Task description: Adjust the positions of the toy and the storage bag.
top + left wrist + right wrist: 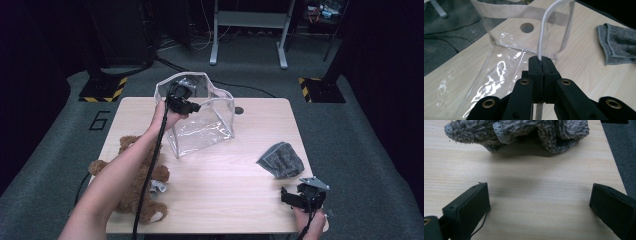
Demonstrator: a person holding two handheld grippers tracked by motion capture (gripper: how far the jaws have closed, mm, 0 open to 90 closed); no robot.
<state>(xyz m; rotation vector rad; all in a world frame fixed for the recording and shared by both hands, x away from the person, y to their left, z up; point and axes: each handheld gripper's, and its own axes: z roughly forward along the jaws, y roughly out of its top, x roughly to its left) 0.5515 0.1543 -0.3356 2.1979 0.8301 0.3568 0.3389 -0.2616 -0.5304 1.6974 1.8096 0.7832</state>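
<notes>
A clear plastic tote bag (200,122) with beige webbing trim stands at the back middle of the wooden table (235,195). My left gripper (186,104) is above its near rim, shut on the bag's white handle (544,32), which rises in a loop from between the closed pads. A folded grey towel (282,160) lies at the right; it also shows as fuzzy cloth (524,132) just beyond my right gripper (539,200), whose jaws stand wide open over bare wood. That right gripper (300,196) rests near the table's front right corner.
A brown teddy bear (135,180) lies at the table's front left, partly under my left forearm. A small round hole (239,110) is in the tabletop behind the bag. Grey carpet, a white stand's legs (248,37) and yellow-black floor markers (107,90) lie beyond.
</notes>
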